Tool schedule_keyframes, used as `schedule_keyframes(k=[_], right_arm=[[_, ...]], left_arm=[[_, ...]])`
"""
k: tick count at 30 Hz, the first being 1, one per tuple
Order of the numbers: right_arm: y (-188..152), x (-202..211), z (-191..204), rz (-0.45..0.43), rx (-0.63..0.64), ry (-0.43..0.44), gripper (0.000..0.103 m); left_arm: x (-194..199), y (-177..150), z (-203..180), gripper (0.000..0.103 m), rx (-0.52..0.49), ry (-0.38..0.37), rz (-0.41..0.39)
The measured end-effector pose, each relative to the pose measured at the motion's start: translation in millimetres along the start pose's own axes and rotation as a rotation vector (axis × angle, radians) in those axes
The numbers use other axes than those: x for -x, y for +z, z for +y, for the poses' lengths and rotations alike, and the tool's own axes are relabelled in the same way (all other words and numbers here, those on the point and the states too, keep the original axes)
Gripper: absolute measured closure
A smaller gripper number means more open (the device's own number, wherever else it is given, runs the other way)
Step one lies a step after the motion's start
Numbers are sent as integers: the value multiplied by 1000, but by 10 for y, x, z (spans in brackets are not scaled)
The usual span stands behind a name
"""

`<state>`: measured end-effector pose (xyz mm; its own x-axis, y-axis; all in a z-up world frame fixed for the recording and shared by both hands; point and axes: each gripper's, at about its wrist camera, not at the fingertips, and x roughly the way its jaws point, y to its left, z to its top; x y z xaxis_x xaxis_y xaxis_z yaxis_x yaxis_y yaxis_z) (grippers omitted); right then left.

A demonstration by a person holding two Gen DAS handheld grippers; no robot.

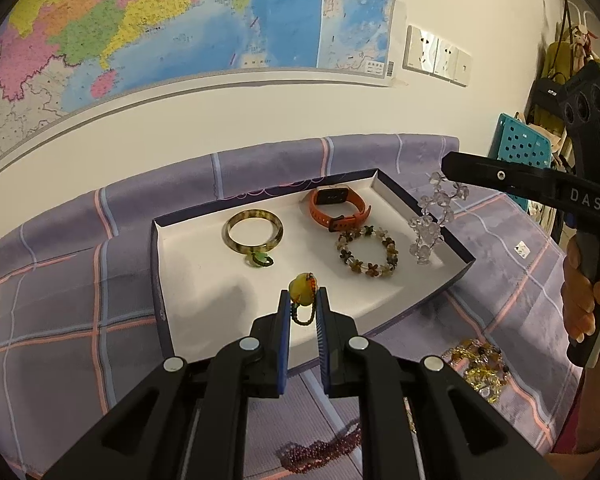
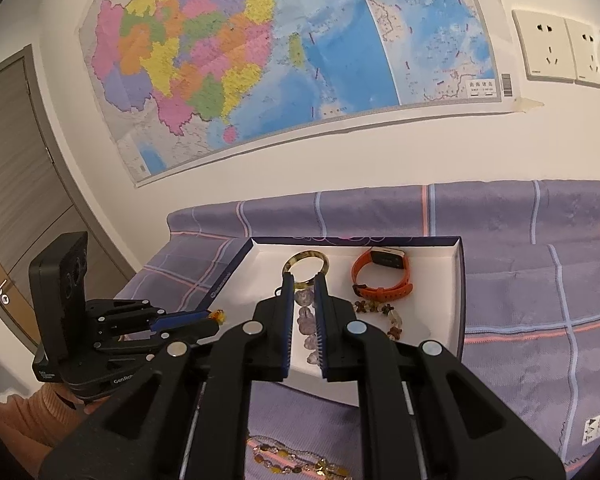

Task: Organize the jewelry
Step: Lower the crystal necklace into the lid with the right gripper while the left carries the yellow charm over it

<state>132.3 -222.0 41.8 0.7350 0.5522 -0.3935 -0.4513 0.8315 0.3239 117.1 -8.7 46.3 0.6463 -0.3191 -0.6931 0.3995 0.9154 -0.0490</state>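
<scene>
A purple plaid cloth (image 1: 80, 280) covers the worktop beneath a colourful wall map (image 2: 260, 52); the left claw (image 1: 303, 300) pinches a yellow beaded pendant (image 1: 302, 289), the right claw (image 2: 303, 292) a clear crystal bracelet (image 1: 432, 220), above the shallow white tray (image 1: 204, 280).

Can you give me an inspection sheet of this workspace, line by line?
Surface: purple checked cloth over the work area.
Job's things: white tray holds a bangle, orange watch and flower bead bracelet.
Clutter: gold beads and dark red beads on the cloth outside the tray.
Grippers: left gripper shut on a yellow pendant; right gripper shut on a clear crystal bracelet, which hangs over the tray's edge.
Cables: nothing seen.
Surroundings: wall map, sockets, door.
</scene>
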Motion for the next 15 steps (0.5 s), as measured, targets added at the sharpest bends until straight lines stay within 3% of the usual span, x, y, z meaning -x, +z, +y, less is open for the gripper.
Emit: schedule_keyframes(k=[15], right_arm=[[26,-187,-135,14,-38,-15,93]], left_arm=[[-148,50,43,92,10,14,18]])
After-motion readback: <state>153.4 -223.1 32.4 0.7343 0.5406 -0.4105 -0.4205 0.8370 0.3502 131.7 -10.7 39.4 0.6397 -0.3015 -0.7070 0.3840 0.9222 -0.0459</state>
